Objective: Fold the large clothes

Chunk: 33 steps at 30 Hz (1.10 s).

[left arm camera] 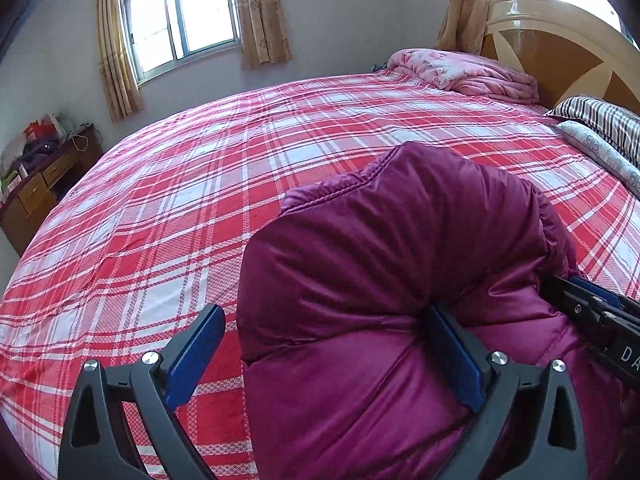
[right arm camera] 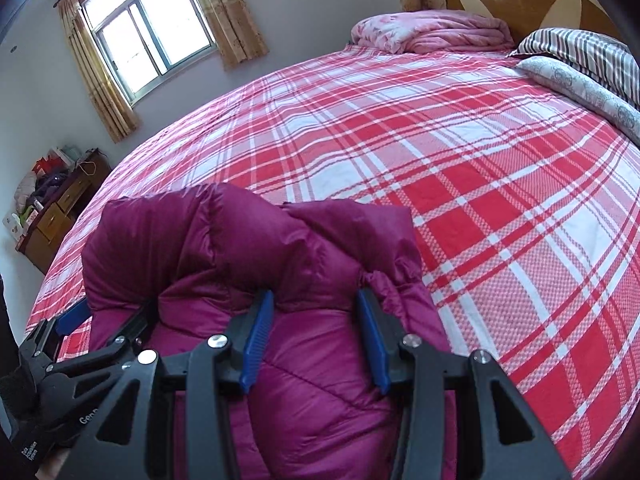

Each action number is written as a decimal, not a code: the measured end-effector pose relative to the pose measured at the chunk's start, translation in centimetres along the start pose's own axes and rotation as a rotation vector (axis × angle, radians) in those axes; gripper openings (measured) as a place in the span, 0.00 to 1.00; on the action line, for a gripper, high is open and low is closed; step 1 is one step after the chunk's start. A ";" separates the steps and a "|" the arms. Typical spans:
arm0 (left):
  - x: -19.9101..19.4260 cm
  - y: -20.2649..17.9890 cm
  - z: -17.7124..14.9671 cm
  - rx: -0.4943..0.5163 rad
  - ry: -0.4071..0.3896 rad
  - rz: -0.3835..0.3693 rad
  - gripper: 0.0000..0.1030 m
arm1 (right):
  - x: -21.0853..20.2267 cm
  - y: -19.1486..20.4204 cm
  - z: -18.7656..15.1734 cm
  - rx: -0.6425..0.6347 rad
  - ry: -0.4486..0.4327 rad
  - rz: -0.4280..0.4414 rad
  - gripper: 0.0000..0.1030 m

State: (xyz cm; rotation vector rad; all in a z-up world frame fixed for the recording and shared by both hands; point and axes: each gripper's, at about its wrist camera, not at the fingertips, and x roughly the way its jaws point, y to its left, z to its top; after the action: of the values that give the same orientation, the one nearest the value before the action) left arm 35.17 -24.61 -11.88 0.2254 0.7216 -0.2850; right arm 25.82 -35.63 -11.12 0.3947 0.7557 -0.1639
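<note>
Left wrist view: the left claw [left arm camera: 326, 354] stands wide open over the jacket's left edge, one pad on the plaid bed [left arm camera: 200, 168]. The purple padded jacket [left arm camera: 400, 248] lies bunched on the bed. Right of it, the right claw [right arm camera: 316, 344] pinches a jacket fold.

We note a magenta quilted down jacket [left arm camera: 392, 248], puffy, bunched in thick folds on the plaid bedspread [left arm camera: 168, 200].

A home bedroom: a plaid-sheeted bed [left arm camera: 280, 152] is filling the view, curtained window [left arm camera: 180, 20] glowing far left.
</note>
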 end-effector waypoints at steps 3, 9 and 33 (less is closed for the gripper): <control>0.2 0.2 0.0 -0.004 0.008 -0.003 0.98 | 0.2 0.1 0.1 -0.008 0.006 -0.011 0.45; 0.5 0.3 0.1 -0.012 0.024 -0.012 0.99 | 0.5 0.2 0.1 -0.017 0.020 -0.025 0.45; 0.5 2.3 2.8 -0.100 -0.052 -0.026 0.99 | 0.8 0.8 0.1 -0.045 0.029 -0.058 0.45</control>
State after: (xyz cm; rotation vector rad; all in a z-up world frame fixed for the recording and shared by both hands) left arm 38.01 -23.43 -9.92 0.1136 0.6856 -0.2784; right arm 26.68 -34.93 -11.34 0.3335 0.7983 -0.1957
